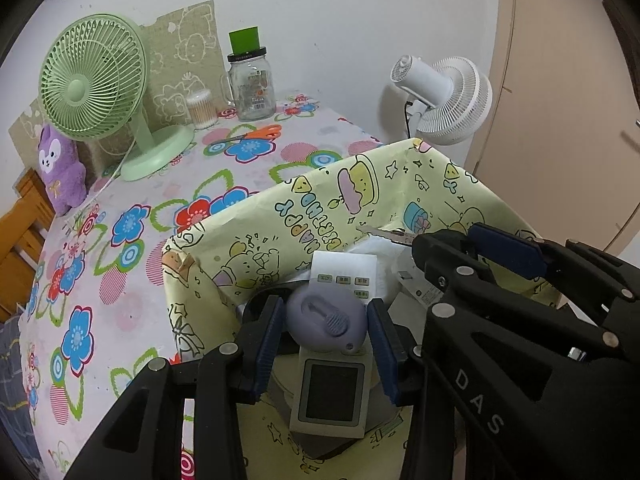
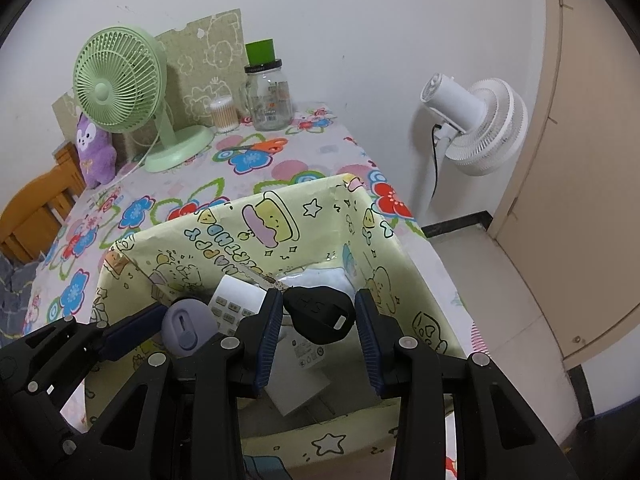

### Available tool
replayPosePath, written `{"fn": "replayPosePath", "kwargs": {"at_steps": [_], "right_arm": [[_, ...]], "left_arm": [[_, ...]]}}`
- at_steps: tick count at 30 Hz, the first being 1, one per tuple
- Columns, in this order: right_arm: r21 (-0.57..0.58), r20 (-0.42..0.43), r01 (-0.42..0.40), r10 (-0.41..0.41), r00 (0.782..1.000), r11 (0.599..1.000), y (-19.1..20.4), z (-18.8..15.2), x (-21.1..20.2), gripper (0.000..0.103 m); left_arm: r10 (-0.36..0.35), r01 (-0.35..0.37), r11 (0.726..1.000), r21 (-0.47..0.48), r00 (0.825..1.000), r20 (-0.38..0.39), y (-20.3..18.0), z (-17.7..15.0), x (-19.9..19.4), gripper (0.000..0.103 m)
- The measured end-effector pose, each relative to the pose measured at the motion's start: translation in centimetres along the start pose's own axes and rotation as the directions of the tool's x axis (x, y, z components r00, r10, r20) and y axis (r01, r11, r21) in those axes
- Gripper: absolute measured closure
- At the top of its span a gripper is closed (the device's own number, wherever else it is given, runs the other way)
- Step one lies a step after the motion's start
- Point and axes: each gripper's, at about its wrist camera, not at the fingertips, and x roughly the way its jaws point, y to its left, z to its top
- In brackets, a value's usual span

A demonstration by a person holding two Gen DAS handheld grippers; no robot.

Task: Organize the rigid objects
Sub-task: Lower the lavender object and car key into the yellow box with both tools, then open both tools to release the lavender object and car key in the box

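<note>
Both tools hang over the open yellow cartoon-print box point(image 1: 304, 216), which stands on the flower-patterned worktop point(image 1: 132, 264) near its right edge. The left tool point(image 1: 326, 334) has its blue pads spread wide on either side of a rounded lavender device point(image 1: 326, 320), apparently without gripping it. The right tool point(image 2: 318, 320), also wide, flanks a black key fob point(image 2: 320, 314) whose metal blade points into the box. Whether either item is resting or dropping cannot be told. Already inside lie a white remote with grey buttons point(image 1: 348, 276) and a grey gadget with a dark screen point(image 1: 330, 396) (plus pale packaging beneath). The sorting looks well advanced; orange-handled scissors point(image 1: 256, 136) remain out on the worktop, perhaps the last rigid piece to gather.
</note>
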Motion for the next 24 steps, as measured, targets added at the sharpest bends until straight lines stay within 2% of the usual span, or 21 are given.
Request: {"fn": "replayPosePath", "kwargs": {"at_steps": [2, 7, 9, 11, 24], "right_arm": [[0.000, -0.002, -0.001, 0.001, 1.000, 1.000, 0.0, 0.0, 0.1, 0.062], [-0.001, -0.007, -0.003, 0.003, 1.000, 1.000, 0.2, 0.2, 0.3, 0.063], [-0.005, -0.007, -0.011, 0.011, 1.000, 1.000, 0.3, 0.3, 0.4, 0.063], [-0.005, -0.011, -0.016, 0.016, 1.000, 1.000, 0.4, 0.5, 0.6, 0.063], [0.004, -0.056, -0.058, 0.058, 0.997, 0.998, 0.5, 0.8, 1.7, 0.062]], "left_arm": [[0.002, -0.002, 1.000, 0.006, 1.000, -0.005, 0.0, 0.1, 0.1, 0.051], [-0.002, 0.003, 0.999, 0.033, 1.000, -0.026, 0.1, 0.3, 0.0, 0.045], [0.018, -0.017, 0.999, 0.048, 1.000, -0.017, 0.1, 0.4, -0.1, 0.030], [0.028, -0.027, 0.997, 0.068, 1.000, -0.014, 0.1, 0.6, -0.2, 0.021], [0.049, -0.048, 0.995, 0.089, 0.999, -0.010, 0.0, 0.5, -0.3, 0.015]]}}
